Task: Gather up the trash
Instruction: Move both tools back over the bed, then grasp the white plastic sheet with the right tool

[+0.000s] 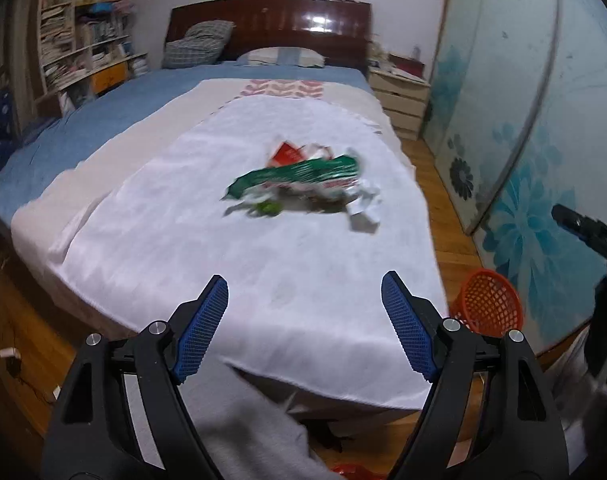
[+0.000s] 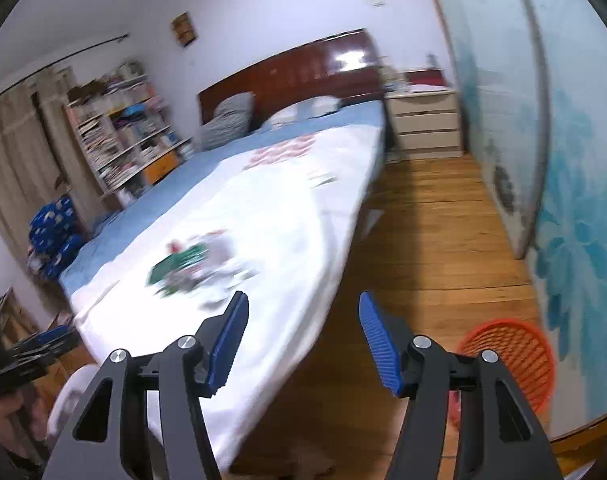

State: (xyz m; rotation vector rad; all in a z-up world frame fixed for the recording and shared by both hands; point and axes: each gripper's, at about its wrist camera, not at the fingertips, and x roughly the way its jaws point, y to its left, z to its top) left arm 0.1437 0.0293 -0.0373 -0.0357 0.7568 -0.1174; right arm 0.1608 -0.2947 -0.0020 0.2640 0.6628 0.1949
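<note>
A pile of trash [image 1: 303, 184] lies on the white sheet [image 1: 239, 264] in the middle of the bed: a green wrapper, a red-and-white packet, crumpled white paper and a small green bit. The same trash pile [image 2: 191, 268] shows blurred in the right wrist view. My left gripper [image 1: 305, 292] stands open above the foot of the bed, short of the pile, nothing between its blue pads. My right gripper [image 2: 303, 312] is open too, over the bed's right edge, with the pile ahead and to its left. An orange mesh basket [image 1: 489, 304] stands on the floor right of the bed; the basket [image 2: 511, 360] sits beside the right gripper.
A bookshelf [image 1: 83, 28] lines the left wall and a nightstand [image 1: 401, 96] stands by the headboard. A flowered sliding door [image 2: 563, 200] runs along the right. Wooden floor [image 2: 431, 248] lies between bed and door. Something red [image 1: 351, 472] lies on the floor below the bed's foot.
</note>
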